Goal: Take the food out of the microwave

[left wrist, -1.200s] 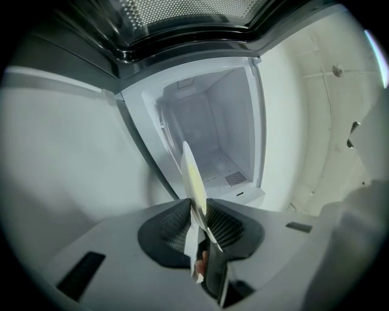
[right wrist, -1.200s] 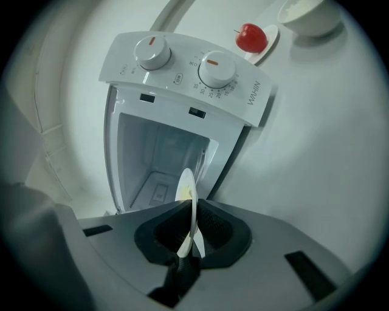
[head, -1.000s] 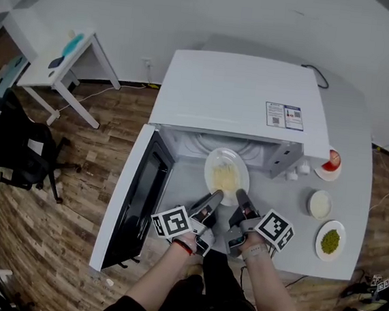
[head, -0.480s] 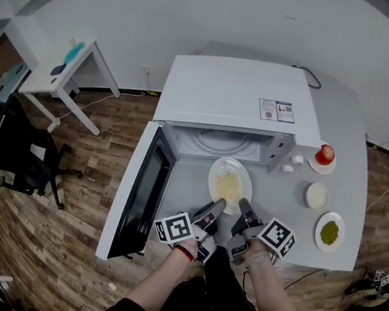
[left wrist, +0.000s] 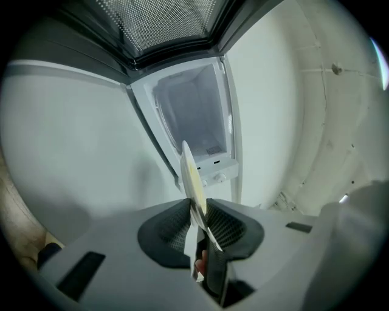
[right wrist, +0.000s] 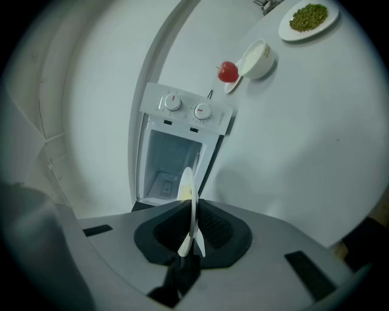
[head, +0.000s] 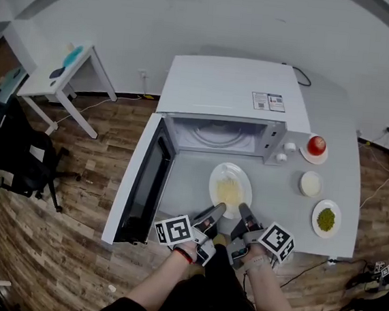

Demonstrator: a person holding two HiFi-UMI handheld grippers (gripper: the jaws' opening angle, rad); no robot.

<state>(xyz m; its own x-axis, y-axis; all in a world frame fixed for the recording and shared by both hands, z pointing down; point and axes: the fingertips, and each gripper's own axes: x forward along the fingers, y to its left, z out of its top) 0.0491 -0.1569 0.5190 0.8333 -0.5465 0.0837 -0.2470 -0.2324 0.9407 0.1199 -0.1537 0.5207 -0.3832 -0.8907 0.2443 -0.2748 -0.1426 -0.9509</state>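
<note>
**Holding a plate of food in front of the open microwave**

A grey table [head: 281, 214] carries the whole scene above a wooden floor [head: 70, 242]. The white microwave [head: 231, 93] sits at the table's back edge, toward the back left corner. Its door [head: 141, 180] swings wide along the table's left edge, and the cavity behind it is bare.

The white plate [head: 230, 188] is outside the oven, over the middle of the table and closer to the front edge than to the oven's mouth. A heap of pale yellow food [head: 228, 189] lies at its centre. Whether the plate rests on the table or hangs just above it cannot be told.

A person at the front edge holds both tools on the plate's near rim. The left gripper [head: 217, 208] has its jaws clamped on the rim, which runs between the ribbed pads in the left gripper view. The right gripper [head: 244, 211], just beside it, pinches the same rim between tightly closed jaws.

Three small dishes line the table's right edge:
- A side plate of green food [head: 326, 219] is near the front right corner.
- A white bowl [head: 310, 184] is at mid-edge.
- A red fruit [head: 317, 144] on a saucer is beside the oven's two knobs [head: 285, 150].
</note>
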